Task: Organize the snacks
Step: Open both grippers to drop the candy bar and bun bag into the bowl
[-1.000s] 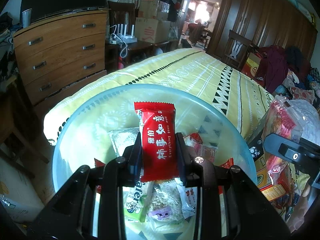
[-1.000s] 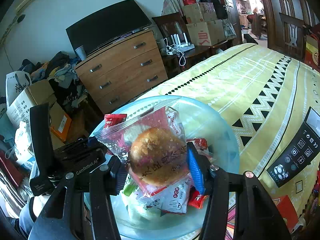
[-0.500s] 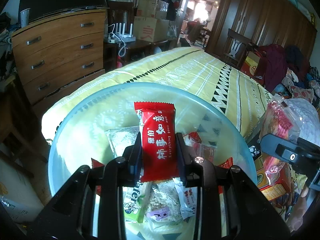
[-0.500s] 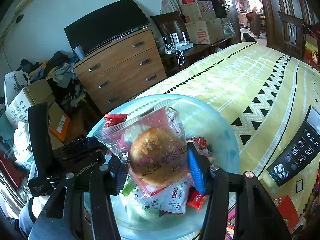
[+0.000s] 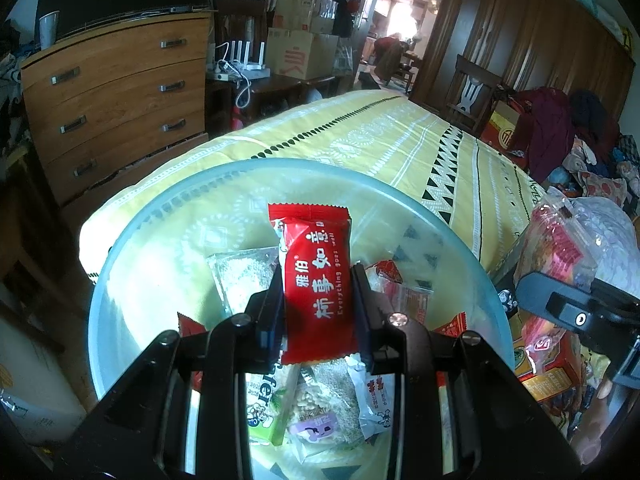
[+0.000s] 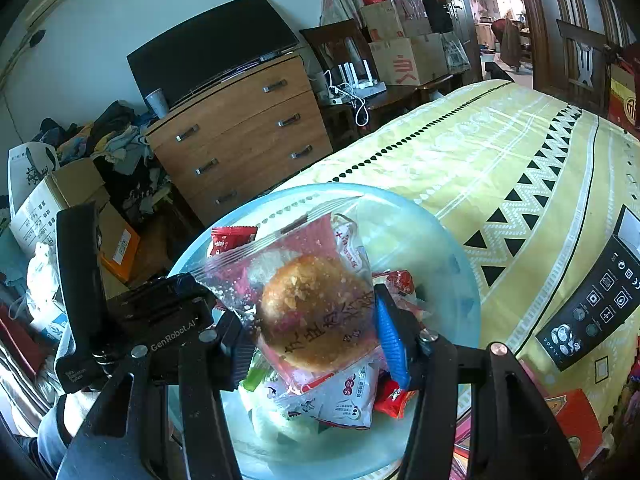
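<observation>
My left gripper (image 5: 317, 294) is shut on a red snack packet (image 5: 316, 280) with white Chinese writing, held over a pale blue glass bowl (image 5: 132, 260) that holds several wrapped snacks. My right gripper (image 6: 310, 320) is shut on a clear bag with a round golden pastry (image 6: 316, 312), held over the same bowl (image 6: 452, 264). The left gripper's body (image 6: 132, 312) shows at the left of the right wrist view. The right gripper with its pastry bag (image 5: 560, 264) shows at the right edge of the left wrist view.
The bowl stands on a table with a yellow patterned cloth (image 5: 380, 144). A black remote-like panel (image 6: 596, 300) and red snack boxes (image 5: 548, 364) lie to the right. A wooden dresser (image 5: 116, 100) and chairs stand beyond the table.
Both grippers keep their packets and have barely moved; the bowl has drifted slightly lower-left in the left wrist view.
</observation>
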Motion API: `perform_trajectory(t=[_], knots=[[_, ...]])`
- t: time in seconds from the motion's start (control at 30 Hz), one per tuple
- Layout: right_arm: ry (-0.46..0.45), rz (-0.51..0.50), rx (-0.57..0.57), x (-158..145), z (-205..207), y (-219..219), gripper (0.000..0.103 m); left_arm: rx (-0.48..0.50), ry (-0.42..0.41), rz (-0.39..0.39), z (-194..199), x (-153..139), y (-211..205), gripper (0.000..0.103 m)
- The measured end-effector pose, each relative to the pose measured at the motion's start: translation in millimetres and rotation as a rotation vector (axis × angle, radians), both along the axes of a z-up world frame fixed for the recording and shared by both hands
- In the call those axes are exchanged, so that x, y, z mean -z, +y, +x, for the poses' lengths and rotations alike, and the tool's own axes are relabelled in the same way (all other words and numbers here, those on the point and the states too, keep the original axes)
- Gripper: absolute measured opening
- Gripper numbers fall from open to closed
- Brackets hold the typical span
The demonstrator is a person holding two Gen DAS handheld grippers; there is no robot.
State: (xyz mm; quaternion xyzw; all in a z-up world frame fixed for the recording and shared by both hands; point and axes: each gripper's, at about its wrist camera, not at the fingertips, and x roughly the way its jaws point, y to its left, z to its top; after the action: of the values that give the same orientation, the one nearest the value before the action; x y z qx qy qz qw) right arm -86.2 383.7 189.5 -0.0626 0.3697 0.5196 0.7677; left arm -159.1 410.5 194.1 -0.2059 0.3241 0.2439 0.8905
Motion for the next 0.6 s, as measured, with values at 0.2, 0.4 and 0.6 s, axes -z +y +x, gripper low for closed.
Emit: perform_trajectory(t=[0.2, 0.4, 0.6], knots=[[0.005, -0.005, -0.002, 3.2, -1.3, 4.0, 0.057, -0.001, 0.003, -0.005, -0.3, 1.2, 0.1, 0.031], [0.015, -0.009, -0.002, 4.2, 0.2, 8.0, 0.058, -0.001, 0.01, -0.01, -0.7, 4.1, 0.4, 0.031], [0.027, -0.014, 0.004, 6.7, 1.9, 8.4, 0.059, -0.006, 0.02, -0.025, -0.9, 6.1, 2.1, 0.035]])
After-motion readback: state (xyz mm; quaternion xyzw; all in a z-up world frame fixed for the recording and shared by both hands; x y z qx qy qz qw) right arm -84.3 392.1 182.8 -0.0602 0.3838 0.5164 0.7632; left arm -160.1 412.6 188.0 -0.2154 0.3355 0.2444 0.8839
